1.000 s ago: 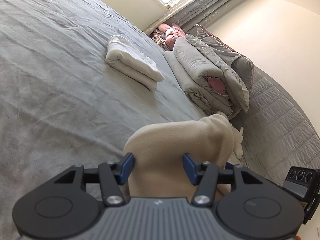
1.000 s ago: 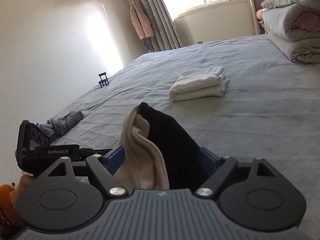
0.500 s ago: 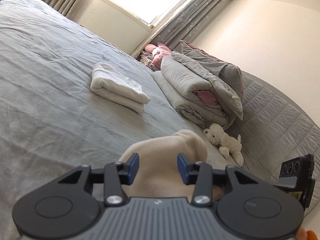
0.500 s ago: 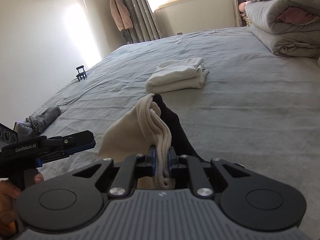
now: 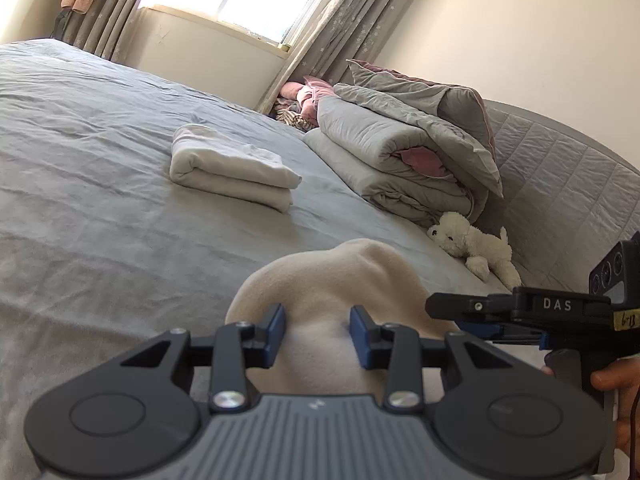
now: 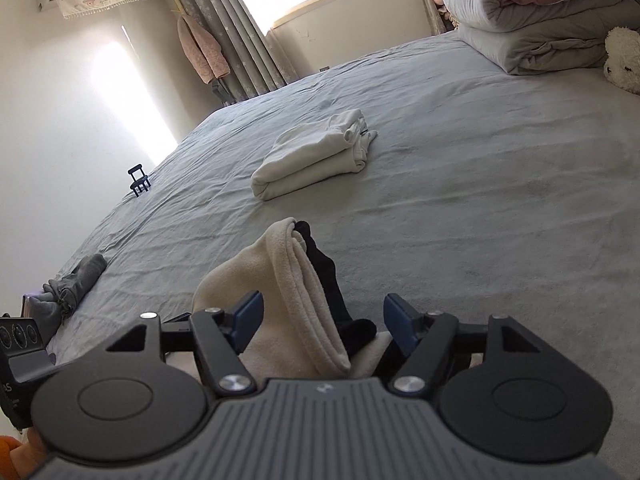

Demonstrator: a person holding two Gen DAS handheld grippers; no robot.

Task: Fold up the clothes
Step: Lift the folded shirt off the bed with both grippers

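Note:
A beige fleece garment (image 5: 340, 276) with a black layer (image 6: 326, 280) against it is bunched upright on the grey bed (image 5: 80, 200). My left gripper (image 5: 318, 334) is closing, and its blue pads press the beige bulge from both sides. My right gripper (image 6: 322, 322) is opening. The folded beige edge (image 6: 288, 280) and the black layer stand between its pads, which are apart from the cloth on both sides. In the left wrist view the right gripper (image 5: 444, 316) shows side-on at the right, held by a hand (image 5: 608, 380).
A folded white garment (image 5: 228, 168) (image 6: 316, 156) lies further up the bed. Rolled grey quilts (image 5: 400, 152) and a white plush toy (image 5: 472, 244) sit by the quilted headboard (image 5: 560, 168). A crumpled grey garment (image 6: 72, 288) and a small black chair-shaped stand (image 6: 139, 180) lie at the left edge.
The right jaws pinched the beige fold half a second ago and have since spread wide off it. The left jaws narrowed onto the beige bulge. Both views rolled and shifted.

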